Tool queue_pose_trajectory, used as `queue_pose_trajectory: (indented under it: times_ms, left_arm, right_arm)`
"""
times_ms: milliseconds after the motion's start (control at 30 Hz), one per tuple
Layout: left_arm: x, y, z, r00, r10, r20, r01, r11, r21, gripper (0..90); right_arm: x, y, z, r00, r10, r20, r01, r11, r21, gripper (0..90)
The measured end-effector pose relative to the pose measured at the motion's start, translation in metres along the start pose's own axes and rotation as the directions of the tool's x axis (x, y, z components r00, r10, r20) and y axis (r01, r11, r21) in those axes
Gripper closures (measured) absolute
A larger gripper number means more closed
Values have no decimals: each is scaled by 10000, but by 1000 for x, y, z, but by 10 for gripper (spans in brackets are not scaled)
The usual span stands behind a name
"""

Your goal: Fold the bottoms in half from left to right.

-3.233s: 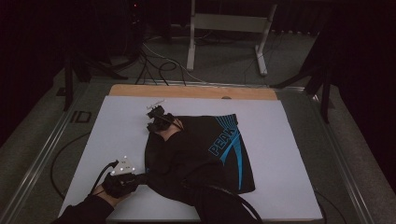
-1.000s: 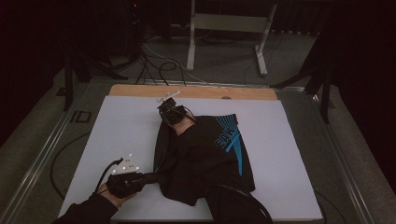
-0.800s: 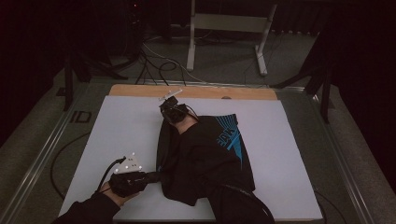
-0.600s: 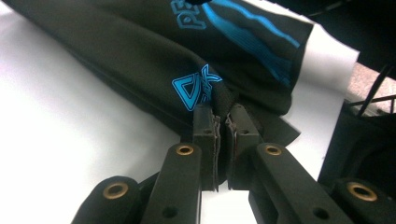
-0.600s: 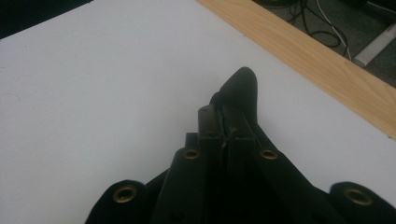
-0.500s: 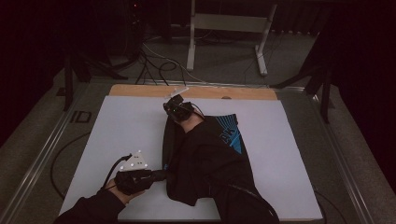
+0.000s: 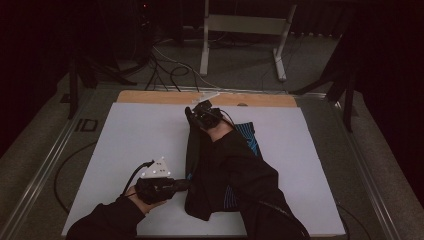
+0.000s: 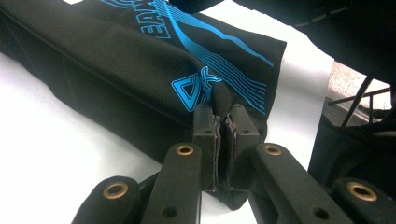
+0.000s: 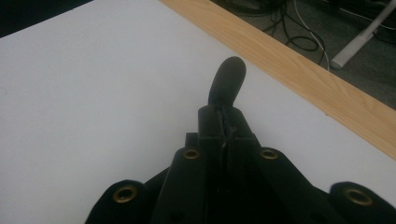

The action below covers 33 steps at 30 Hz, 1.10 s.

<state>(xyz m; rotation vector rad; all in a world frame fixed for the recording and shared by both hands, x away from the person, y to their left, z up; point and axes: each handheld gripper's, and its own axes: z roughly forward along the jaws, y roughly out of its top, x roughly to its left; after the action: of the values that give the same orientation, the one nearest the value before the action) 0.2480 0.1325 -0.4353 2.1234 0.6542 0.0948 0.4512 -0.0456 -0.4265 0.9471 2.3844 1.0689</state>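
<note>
Nearest the person, the left gripper (image 7: 182,185) was clamped on the near edge of the black garment (image 7: 210,200), its jaws pinching a ridge of cloth right beside the blue logo (image 8: 196,88) (the left gripper view showed the fabric bunched between the pads). The garment lay on the white table cover (image 7: 125,145), drawn into a long narrow shape running from near to far, its left edge doubled over while blue striping (image 7: 248,140) showed on the right part. Farther off, past the person's right sleeve (image 7: 250,185), the right gripper (image 7: 192,116) was closed on the far end of the cloth, a small dark loop (image 9: 227,79) poking out beyond the jaw tips, near the wooden strip (image 7: 150,96) at the table's far side. I judged the fold to be partway done: one lengthwise fold looked under way with both ends lifted and held, and laying it flat, releasing and any further folds remained.
</note>
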Motion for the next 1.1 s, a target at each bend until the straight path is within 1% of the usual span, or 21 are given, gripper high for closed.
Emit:
queue_pose_trajectory:
  times_ms: [133,200,233,333,433,533,567,600,700,833,867,900,1100]
  left_arm:
    - [-2,4,4,9999,90,61,-90,10000,34,850]
    - [-3,6,7,9999,142,93,-142,9999,39,850]
    - [-4,11,11,9996,237,177,-237,9997,16,850]
    - [-5,14,14,9992,329,215,-331,9994,52,850]
    - [-7,20,20,9984,446,342,-447,9990,33,850]
    - [-8,23,23,9979,500,413,-501,9987,12,850]
    - [-9,26,26,9972,596,451,-596,9982,-5,850]
    - [-9,26,26,9972,596,451,-596,9982,-5,850]
    - [-12,32,33,9957,733,571,-735,9973,12,850]
    - [-15,38,40,9940,805,743,-806,9967,-13,849]
    - [-15,38,40,9940,805,743,-806,9967,-13,849]
    - [-17,41,45,9926,880,833,-881,9961,-30,849]
    - [-21,49,57,9891,1080,1004,-1078,9941,-71,849]
  right_arm:
    - [-5,-3,-5,9999,60,90,-60,10000,-6,882]
    - [-9,-6,-10,9998,128,150,-128,9999,-50,882]
    - [-12,-8,-14,9997,116,217,-114,9999,-80,882]
    - [-17,-10,-19,9992,137,379,-134,9999,-91,882]
    - [-23,-13,-25,9988,189,450,-184,9998,-110,882]
    - [-26,-14,-28,9985,112,527,-107,9999,-102,882]
    - [-30,-15,-33,9980,129,619,-121,9998,-138,881]
    - [-30,-15,-33,9980,129,619,-121,9998,-138,881]
    - [-38,-20,-40,9970,176,748,-165,9998,-145,881]
    - [-47,-25,-49,9959,297,852,-282,9994,-184,881]
    - [-47,-25,-49,9959,297,852,-282,9994,-184,881]
    - [-51,-28,-53,9952,350,909,-329,9992,-239,881]
    - [-63,-36,-64,9923,514,1126,-485,9984,-283,881]
